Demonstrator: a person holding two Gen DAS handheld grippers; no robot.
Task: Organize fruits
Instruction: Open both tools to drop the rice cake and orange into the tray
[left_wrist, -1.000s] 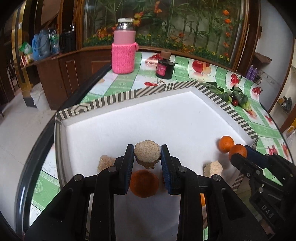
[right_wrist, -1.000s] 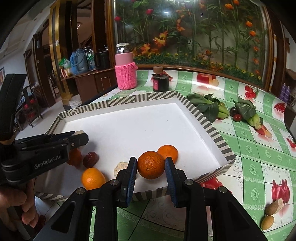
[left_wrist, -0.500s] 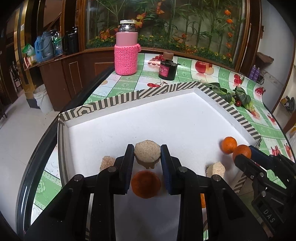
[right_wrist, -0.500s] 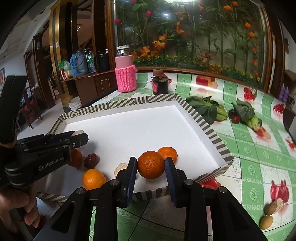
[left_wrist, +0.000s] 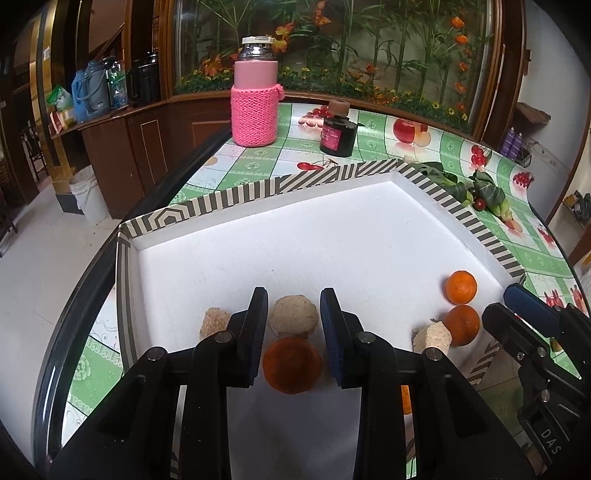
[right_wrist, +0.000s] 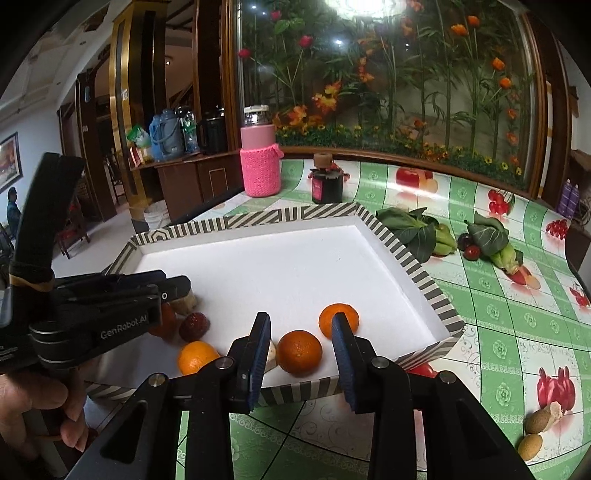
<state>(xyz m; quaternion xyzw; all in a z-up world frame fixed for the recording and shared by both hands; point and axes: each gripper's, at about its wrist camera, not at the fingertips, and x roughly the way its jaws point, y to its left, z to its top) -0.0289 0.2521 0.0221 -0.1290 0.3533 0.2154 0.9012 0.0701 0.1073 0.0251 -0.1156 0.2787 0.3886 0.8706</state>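
A white tray with a striped rim (left_wrist: 303, 181) (right_wrist: 417, 266) holds the fruits. My left gripper (left_wrist: 294, 321) is open around a tan bumpy fruit (left_wrist: 293, 315) that rests on the tray floor, with a dark orange fruit (left_wrist: 291, 363) just below it. My right gripper (right_wrist: 300, 341) is open around an orange (right_wrist: 299, 352) lying on the tray near its front rim. A second orange (right_wrist: 338, 319) lies just beyond it, a third (right_wrist: 195, 356) to the left. A red strawberry-like fruit (right_wrist: 194, 326) lies near the left gripper.
A pink knit-covered bottle (left_wrist: 255, 96) and a dark jar (left_wrist: 338, 129) stand beyond the tray. Leafy vegetables (right_wrist: 421, 232) and small red fruits lie right of the tray. Two brown fruits (right_wrist: 535, 432) lie on the tablecloth at the right. Tan pieces (left_wrist: 432, 334) (left_wrist: 214, 323) lie in the tray.
Both grippers have opened. The tan fruit and the orange, held before, now rest on the tray floor between the spread fingers.
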